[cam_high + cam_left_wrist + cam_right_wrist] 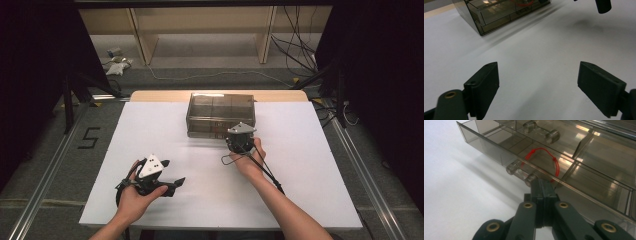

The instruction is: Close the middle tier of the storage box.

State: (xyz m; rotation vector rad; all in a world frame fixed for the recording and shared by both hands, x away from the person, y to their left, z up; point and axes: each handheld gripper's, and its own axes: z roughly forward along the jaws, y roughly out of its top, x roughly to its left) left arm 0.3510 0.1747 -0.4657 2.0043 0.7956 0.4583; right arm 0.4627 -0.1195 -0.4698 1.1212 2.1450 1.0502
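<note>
Right gripper point(543, 185) fingers clenched at the drawer handle point(521, 173) of the smoked organizer box point(220, 114); left gripper point(537, 82) fingers spread wide over the table point(536, 50).

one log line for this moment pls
right gripper: shut at drawer handle | left gripper: open over table | red cord in drawer

Even overhead light brightens the white table point(165, 150), while the room edges fall dark. Glare streaks the smoky plastic drawer box point(579, 157). Close-ups look soft and grainy.
</note>
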